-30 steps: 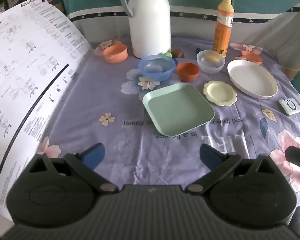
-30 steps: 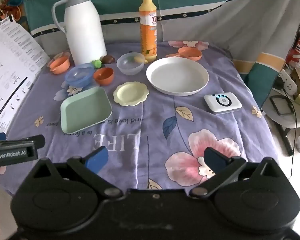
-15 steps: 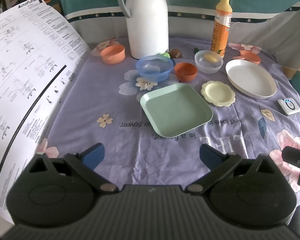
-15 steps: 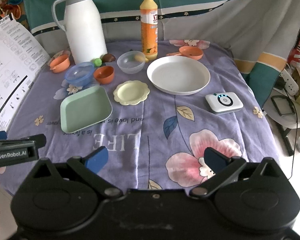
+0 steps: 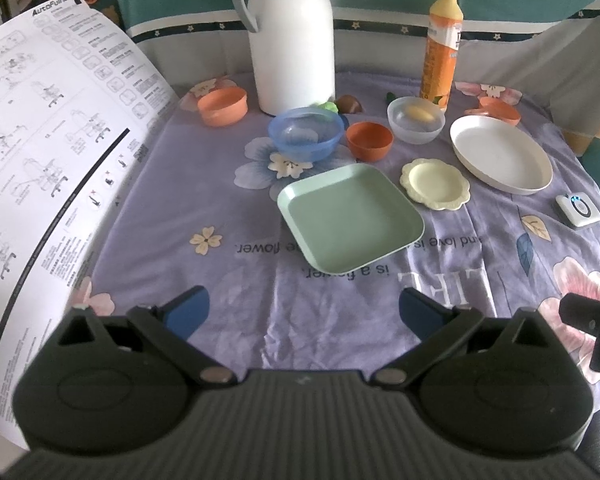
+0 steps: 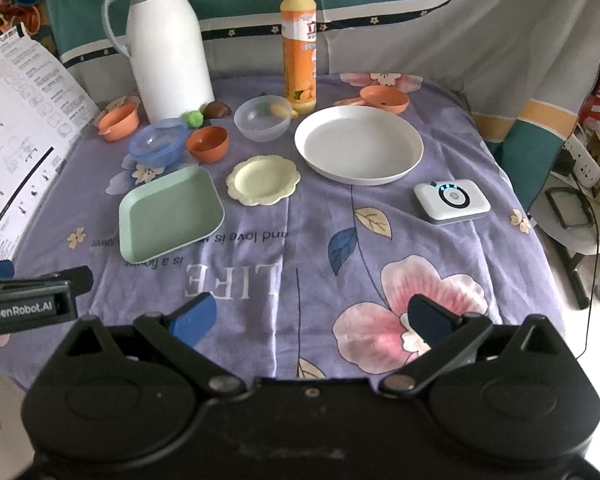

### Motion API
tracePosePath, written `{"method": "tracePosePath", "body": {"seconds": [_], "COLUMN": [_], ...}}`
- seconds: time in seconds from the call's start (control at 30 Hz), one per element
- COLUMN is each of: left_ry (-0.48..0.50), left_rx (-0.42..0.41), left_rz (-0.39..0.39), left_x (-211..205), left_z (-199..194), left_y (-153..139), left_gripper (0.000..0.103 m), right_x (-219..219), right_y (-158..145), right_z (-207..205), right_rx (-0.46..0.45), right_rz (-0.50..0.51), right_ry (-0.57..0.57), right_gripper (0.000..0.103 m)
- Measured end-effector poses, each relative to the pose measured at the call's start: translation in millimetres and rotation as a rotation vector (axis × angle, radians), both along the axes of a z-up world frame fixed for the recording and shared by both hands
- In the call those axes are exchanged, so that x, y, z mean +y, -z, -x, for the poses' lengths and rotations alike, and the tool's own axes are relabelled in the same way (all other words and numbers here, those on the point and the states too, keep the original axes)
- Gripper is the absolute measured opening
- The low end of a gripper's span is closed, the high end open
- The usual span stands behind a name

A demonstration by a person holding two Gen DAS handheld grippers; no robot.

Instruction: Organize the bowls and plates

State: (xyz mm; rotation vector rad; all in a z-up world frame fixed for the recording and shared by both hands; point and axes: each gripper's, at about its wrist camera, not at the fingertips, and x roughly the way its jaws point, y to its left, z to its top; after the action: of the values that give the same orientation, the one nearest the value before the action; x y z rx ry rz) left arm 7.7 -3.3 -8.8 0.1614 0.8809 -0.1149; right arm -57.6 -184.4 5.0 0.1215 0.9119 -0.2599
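Note:
A green square plate (image 5: 350,220) (image 6: 170,214) lies mid-table. Behind it stand a blue bowl (image 5: 306,133) (image 6: 159,142), a small dark orange bowl (image 5: 369,140) (image 6: 208,143) and a clear bowl (image 5: 416,124) (image 6: 263,118) with something yellow inside. A yellow scalloped plate (image 5: 435,184) (image 6: 263,179) and a large white plate (image 5: 500,158) (image 6: 358,144) lie to the right. Two light orange bowls (image 5: 223,106) (image 6: 384,98) sit at the back corners. My left gripper (image 5: 304,310) and right gripper (image 6: 312,318) are open and empty above the near table edge.
A white thermos jug (image 5: 290,36) (image 6: 166,44) and an orange bottle (image 5: 440,46) (image 6: 299,46) stand at the back. A white device (image 6: 452,200) lies at the right. A printed paper sheet (image 5: 40,168) hangs over the left side. The floral tablecloth (image 6: 260,264) covers the table.
Both grippers have drifted slightly, so the table scene shifts a little in each view. Nothing on the table has moved. Both stay open.

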Motion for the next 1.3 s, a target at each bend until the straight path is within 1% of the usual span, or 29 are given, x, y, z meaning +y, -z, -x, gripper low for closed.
{"method": "tracePosePath", "body": {"seconds": [0.33, 0.53, 0.67, 0.83, 0.97, 1.13, 1.3], "left_ry": [0.014, 0.012, 0.016, 0.025, 0.032, 0.042, 0.051], "left_rx": [0.005, 0.032, 0.021, 0.029, 0.017, -0.004, 0.0], "left_rz": [0.004, 0.024, 0.017, 0.024, 0.039, 0.044, 0.046], "left_x": [-3.0, -0.3, -1.2, -2.4, -4.1, -8.5, -15.6], "left_z": [0.8, -2.3, -2.3, -4.2, -6.3, -12.4, -21.5], "left_y": [7.7, 10.3, 11.2, 13.5, 13.7, 12.8, 17.0], "left_gripper": [0.103, 0.103, 0.103, 0.103, 0.103, 0.103, 0.103], "right_x": [-1.0, -2.1, -2.5, -3.7, -4.4, -7.5, -13.7], "right_y": [2.4, 6.2, 7.3, 12.0, 14.7, 15.5, 18.1], "right_z": [-1.5, -3.3, -4.3, -6.9, -9.9, -15.5, -24.0], "right_rx": [0.007, 0.015, 0.017, 0.031, 0.036, 0.029, 0.027], "right_rz": [-0.003, -0.007, -0.008, -0.013, -0.009, -0.002, 0.002], "right_ry": [0.002, 0.006, 0.007, 0.009, 0.008, 0.011, 0.02], "right_gripper": [0.103, 0.103, 0.103, 0.103, 0.103, 0.103, 0.103]}}
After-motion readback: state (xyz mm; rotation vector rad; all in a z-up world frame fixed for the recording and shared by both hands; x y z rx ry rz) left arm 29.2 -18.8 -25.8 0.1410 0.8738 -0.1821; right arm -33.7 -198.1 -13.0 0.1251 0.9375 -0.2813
